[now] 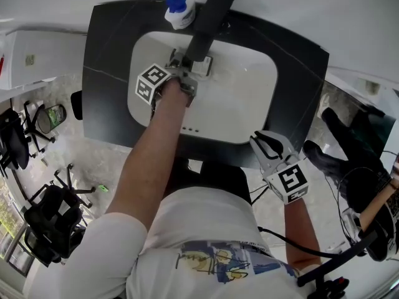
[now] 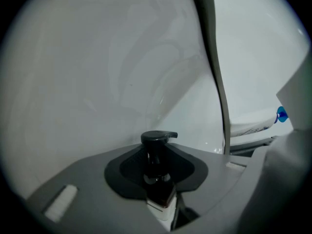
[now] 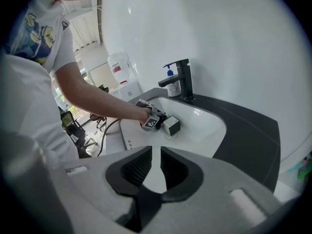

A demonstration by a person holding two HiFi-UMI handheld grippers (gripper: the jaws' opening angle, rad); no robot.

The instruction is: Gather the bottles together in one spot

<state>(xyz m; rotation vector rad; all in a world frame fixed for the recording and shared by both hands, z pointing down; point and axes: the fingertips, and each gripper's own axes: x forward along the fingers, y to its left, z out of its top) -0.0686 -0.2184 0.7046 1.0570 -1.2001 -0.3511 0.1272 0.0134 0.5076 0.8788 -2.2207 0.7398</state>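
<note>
Standing at the back of the black surface (image 1: 106, 73), just left of the tap (image 1: 209, 17), a white blue-capped bottle (image 1: 177, 10) looks the natural spot to gather things. It seems small and light, probably stiff plastic. A hold round its body below the cap should serve better than one on the cap itself.

Just right of it and nearer the person, the left gripper (image 1: 194, 66) reaches down into the white basin (image 1: 249, 98). In its own view its pads sit against both sides of a dark pump bottle (image 2: 158, 179), clamped at about the neck and shoulder, with the black pump head poking out past the jaw tips. This bottle also looks small, light and rigid. Its smooth dark wall could slip, the more so if the basin is wet, and the pump head is likely the weak part. A lower hold on the body would probably be steadier than one on the thin neck.

A white label shows on the pump bottle, but its print is too blurred to read. No writing on the blue-capped bottle can be made out either.

Farthest right, the right gripper (image 1: 269, 145) hangs over the front edge of the surface. Its jaws are narrowly apart, with nothing between them.
</note>
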